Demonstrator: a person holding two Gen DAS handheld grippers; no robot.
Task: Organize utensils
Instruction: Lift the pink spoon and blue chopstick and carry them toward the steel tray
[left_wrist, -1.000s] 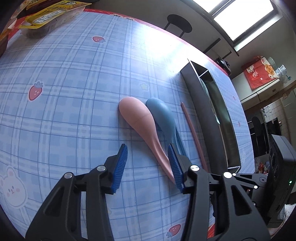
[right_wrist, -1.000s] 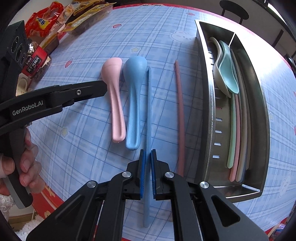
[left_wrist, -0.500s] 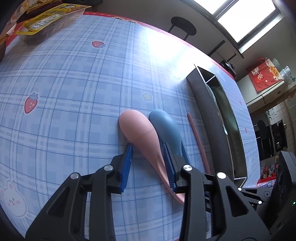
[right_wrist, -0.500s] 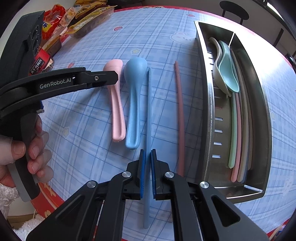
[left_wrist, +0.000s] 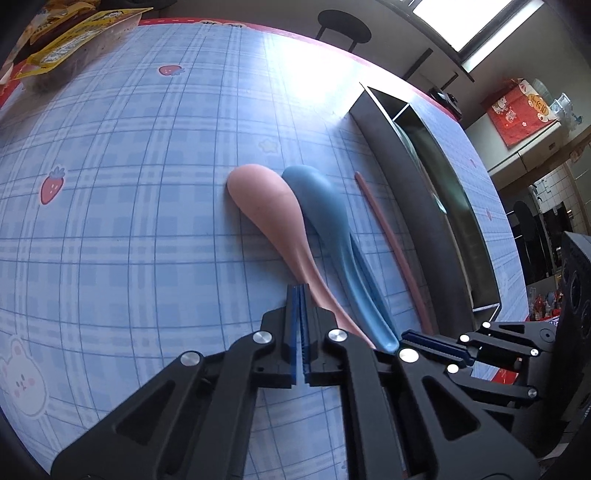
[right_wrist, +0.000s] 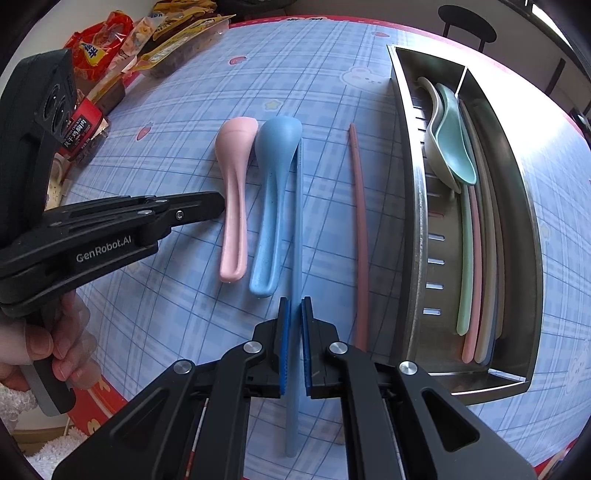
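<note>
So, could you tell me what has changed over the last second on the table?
The left gripper has closed; its pads now meet just left of the pink spoon handle, apparently gripping nothing. The right gripper stays closed around the blue chopstick. The spoons, the pink chopstick and the tray have not moved.

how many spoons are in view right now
4. The pink spoon and blue spoon lie side by side on the table; the green spoon sits nested on the cream spoon in the metal tray. More may be hidden.
</note>
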